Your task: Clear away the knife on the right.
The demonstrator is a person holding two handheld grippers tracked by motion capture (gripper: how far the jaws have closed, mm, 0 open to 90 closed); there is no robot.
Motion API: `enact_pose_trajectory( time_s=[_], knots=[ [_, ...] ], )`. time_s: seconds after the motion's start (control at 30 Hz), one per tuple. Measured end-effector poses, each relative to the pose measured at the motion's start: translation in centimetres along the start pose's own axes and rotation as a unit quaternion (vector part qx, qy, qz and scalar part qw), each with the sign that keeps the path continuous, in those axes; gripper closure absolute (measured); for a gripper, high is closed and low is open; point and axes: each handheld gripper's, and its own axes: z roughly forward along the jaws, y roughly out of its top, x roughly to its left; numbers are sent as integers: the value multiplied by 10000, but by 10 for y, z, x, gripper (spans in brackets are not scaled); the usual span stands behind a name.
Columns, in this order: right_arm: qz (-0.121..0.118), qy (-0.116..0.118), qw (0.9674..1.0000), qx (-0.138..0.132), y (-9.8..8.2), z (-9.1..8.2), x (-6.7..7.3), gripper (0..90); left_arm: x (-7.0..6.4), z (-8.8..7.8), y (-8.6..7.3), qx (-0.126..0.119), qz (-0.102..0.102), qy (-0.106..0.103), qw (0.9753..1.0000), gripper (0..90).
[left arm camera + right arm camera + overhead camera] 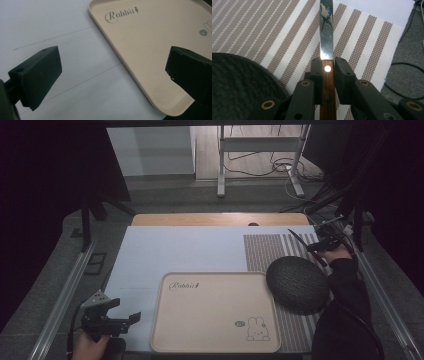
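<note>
Down at the near edge of the high view, my left gripper (120, 316) idles wide apart and bare, just left of the tray (215, 347), which has nothing in it. Right of the tray, past the dark round mat (297, 282), my right gripper (316, 245) carries the knife (298, 240). Left gripper view: jaws gaping over the tray's corner (140, 77). Right gripper view: jaws clamped on the knife's wooden handle (327, 82), blade (326, 32) out over the striped placemat (274, 32). I reckon it's the carry step; next, swing across to the tray and lower it flat.

Black two-jawed tool (328, 68) with brass-ringed screw holes; black sleeve (345, 280).
</note>
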Motion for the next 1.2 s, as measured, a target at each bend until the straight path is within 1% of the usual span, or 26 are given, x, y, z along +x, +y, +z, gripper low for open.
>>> enact_pose_trajectory(
  time_s=[0.17, 0.4, 0.5, 0.67, 0.77, 0.87, 0.93, 1.07, 1.2],
  knots=[
    [50, 85, 9999, -97, -1, -10, 8, 777, 0, 0, 0, 1, 6, -2, 10000, 8],
    [28, 256, 9997, -47, -2, -12, 30, 777, 0, 0, 0, -5, 21, -11, 10000, 7],
    [-83, 283, 9996, -9, -1, -13, 41, 777, 0, 0, 0, -7, 24, -17, 10000, 7],
    [-158, 354, 9992, -1, -3, -13, 56, 777, 0, 0, 0, -16, 21, -24, 10000, 8],
    [-165, 383, 9991, -16, -5, -14, 65, 777, 0, 0, 0, -15, 25, -21, 10000, 8],
    [-239, 454, 9987, -40, -7, -15, 74, 777, 0, 0, 0, -13, 29, -21, 10000, 7],
    [-321, 469, 9984, -36, -9, -15, 82, 777, 0, 0, 0, -15, 35, -23, 10000, 8],
    [-429, 580, 9974, -22, -12, -16, 98, 777, 0, 0, 0, -23, 30, -32, 10000, 8],
    [-536, 704, 9960, -76, -17, -19, 115, 776, 0, 0, 0, -25, 29, -35, 10000, 8]
  ],
)
